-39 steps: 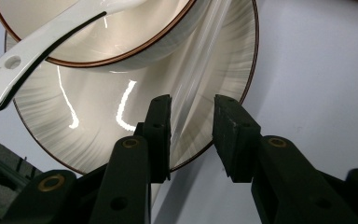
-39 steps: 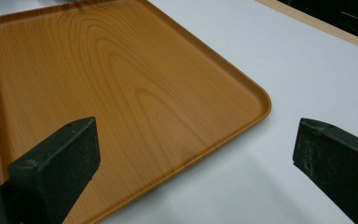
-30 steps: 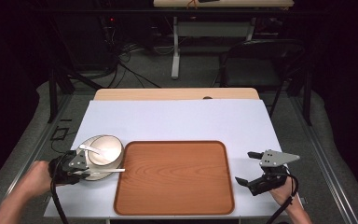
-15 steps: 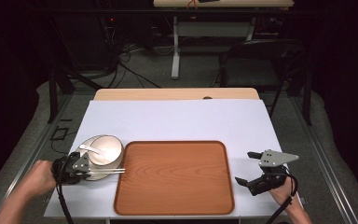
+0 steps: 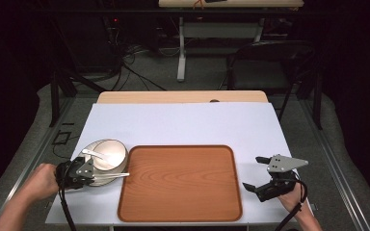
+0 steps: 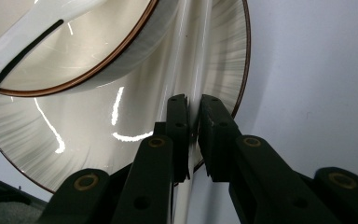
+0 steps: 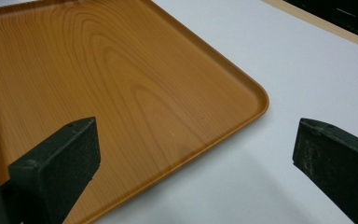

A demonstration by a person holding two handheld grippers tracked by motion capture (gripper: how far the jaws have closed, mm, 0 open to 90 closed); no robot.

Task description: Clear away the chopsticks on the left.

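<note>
A pale bowl (image 5: 108,153) with a brown rim (image 6: 65,51) sits on a silvery plate (image 6: 74,135) at the table's front left. A white spoon (image 5: 94,154) lies in the bowl. A pair of pale chopsticks (image 5: 113,175) lies across the plate's near edge, pointing towards the wooden tray (image 5: 180,183). My left gripper (image 5: 98,177) has just been closing, and its jaws now pinch the chopsticks (image 6: 200,56) between the pads (image 6: 177,121). My right gripper (image 5: 251,172) stands open just right of the tray (image 7: 98,84), with nothing between its fingers (image 7: 60,154).
A white sheet (image 5: 188,125) covers the table, with a strip of bare wood at its far edge. The tray is bare. Beyond the table stand a dark chair (image 5: 265,62) and a desk frame (image 5: 183,43) on a cable-strewn floor.
The left gripper's jaws have drawn together onto the chopsticks at the plate's edge. Both hands have stayed where they were.
</note>
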